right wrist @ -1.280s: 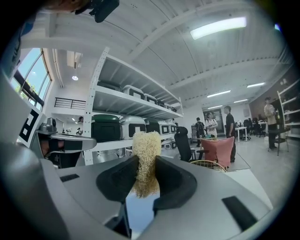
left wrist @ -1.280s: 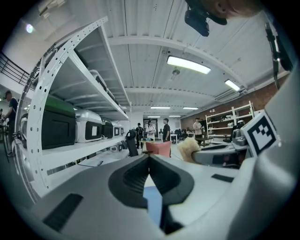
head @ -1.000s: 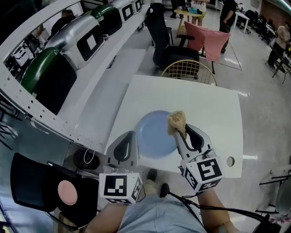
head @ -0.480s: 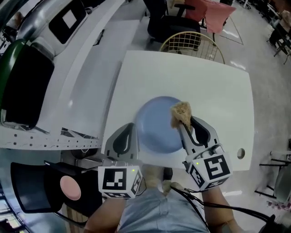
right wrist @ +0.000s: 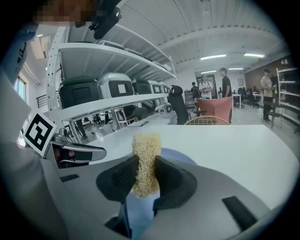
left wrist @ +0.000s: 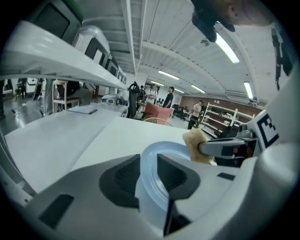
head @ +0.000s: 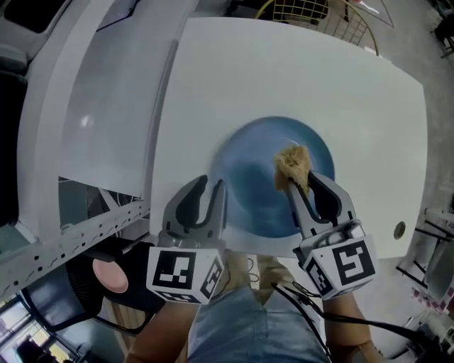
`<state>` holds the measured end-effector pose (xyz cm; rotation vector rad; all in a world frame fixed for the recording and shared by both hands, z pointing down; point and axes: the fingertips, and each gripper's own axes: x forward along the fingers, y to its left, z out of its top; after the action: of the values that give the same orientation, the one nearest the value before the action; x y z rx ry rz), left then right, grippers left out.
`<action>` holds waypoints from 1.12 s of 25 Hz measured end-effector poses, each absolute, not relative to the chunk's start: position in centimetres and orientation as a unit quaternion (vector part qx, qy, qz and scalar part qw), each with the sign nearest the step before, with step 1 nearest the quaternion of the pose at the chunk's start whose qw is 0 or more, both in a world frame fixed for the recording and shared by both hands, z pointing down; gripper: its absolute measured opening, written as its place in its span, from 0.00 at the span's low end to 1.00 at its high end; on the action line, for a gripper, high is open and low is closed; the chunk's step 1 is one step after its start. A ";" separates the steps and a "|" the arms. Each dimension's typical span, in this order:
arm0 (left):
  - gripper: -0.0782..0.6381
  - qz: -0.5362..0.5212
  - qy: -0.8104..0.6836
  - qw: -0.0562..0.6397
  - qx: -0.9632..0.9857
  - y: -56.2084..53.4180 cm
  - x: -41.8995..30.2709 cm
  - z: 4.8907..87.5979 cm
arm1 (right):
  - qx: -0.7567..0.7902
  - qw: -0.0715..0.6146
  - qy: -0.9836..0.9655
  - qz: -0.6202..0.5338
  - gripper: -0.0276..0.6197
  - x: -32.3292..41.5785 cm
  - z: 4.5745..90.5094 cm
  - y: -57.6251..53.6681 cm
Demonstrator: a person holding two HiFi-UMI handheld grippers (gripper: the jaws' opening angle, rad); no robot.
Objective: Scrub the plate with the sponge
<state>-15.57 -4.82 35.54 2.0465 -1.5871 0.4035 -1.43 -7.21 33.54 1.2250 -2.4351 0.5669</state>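
— What's around you?
— White table point(head: 355, 92), wire chair point(head: 305, 10) beyond. My left gripper point(head: 216, 193) clamps the blue plate point(head: 248, 177) by its rim; my right gripper point(head: 299, 183) pinches the sponge point(head: 292, 163) over it.

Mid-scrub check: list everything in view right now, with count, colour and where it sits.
plate: one, blue, at the near part of the table, rim between the left gripper's jaws
sponge: one, tan, over the plate's right side, pinched in the right gripper
table: one, white, under the plate
wire chair: one, gold, beyond the table's far edge
shelf: one, white, left of the table
stool: one, black with a pink round patch, lower left
people: several, too small for colour, far back in the room
left gripper: one, grey, shut on the plate
right gripper: one, grey, shut on the sponge
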 end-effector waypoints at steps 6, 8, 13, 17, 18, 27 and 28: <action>0.26 0.163 -0.565 0.309 0.747 -5.5 -15.7 39.3 | 0.433 0.191 -0.855 0.212 0.22 -2.0 35.6 -8.1; 0.26 0.169 -0.560 0.322 0.744 -5.6 -15.5 40.1 | 0.435 0.195 -0.853 0.214 0.22 -1.9 35.9 -8.2; 0.21 0.180 -0.556 0.335 0.739 -5.8 -15.5 41.5 | 0.436 0.199 -0.850 0.219 0.22 -1.9 36.6 -8.3; 0.19 0.184 -0.557 0.338 0.736 -6.1 -15.2 41.8 | 0.437 0.198 -0.849 0.222 0.22 -1.8 36.8 -8.3; 0.19 0.184 -0.558 0.338 0.735 -6.2 -15.2 41.9 | 0.437 0.196 -0.849 0.222 0.22 -1.8 36.8 -8.3; 0.16 0.195 -0.576 0.334 0.721 -6.5 -15.2 41.3 | 0.434 0.199 -0.848 0.230 0.22 -1.6 37.1 -7.8; 0.16 0.193 -0.577 0.331 0.721 -6.6 -15.1 41.0 | 0.433 0.198 -0.849 0.230 0.22 -1.5 37.0 -7.7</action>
<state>-15.15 -6.56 41.04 1.8843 -1.5095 0.5049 -1.53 -7.72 36.97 1.2127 -2.3753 0.6426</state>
